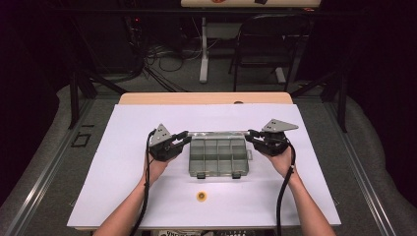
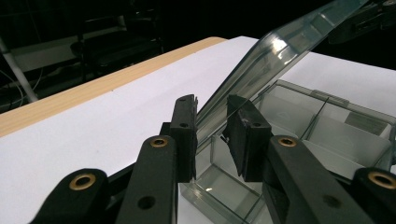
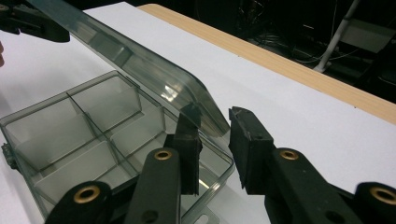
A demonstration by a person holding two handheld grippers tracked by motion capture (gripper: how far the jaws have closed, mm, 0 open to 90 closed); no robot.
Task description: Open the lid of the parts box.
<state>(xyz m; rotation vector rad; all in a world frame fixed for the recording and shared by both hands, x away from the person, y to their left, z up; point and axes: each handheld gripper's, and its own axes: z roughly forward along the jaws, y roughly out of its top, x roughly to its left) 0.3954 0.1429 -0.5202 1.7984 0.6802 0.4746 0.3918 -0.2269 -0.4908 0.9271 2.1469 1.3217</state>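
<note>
We see the smoky plastic box (image 1: 218, 157) mid-surface (image 1: 123, 196), lid (image 2: 261, 70) raised. The left gripper (image 2: 211, 133) and right gripper (image 3: 212, 140) straddle the lid's end edges, jaws apart, not pressing. No readable writing.

The setting is a laboratory or recording studio workspace rather than a home. A wooden table (image 1: 206, 98) covered by a white sheet (image 1: 123, 162) stands inside a dark, black-draped enclosure, with metal frame rails (image 1: 44, 172) along the floor at both sides. Behind the table, loose cables (image 1: 167, 61) lie on a grey floor near the white leg of a desk (image 1: 203, 49), beside a black folding chair (image 1: 265, 42) and electronic equipment with small red indicator lights (image 1: 136, 20).
</note>
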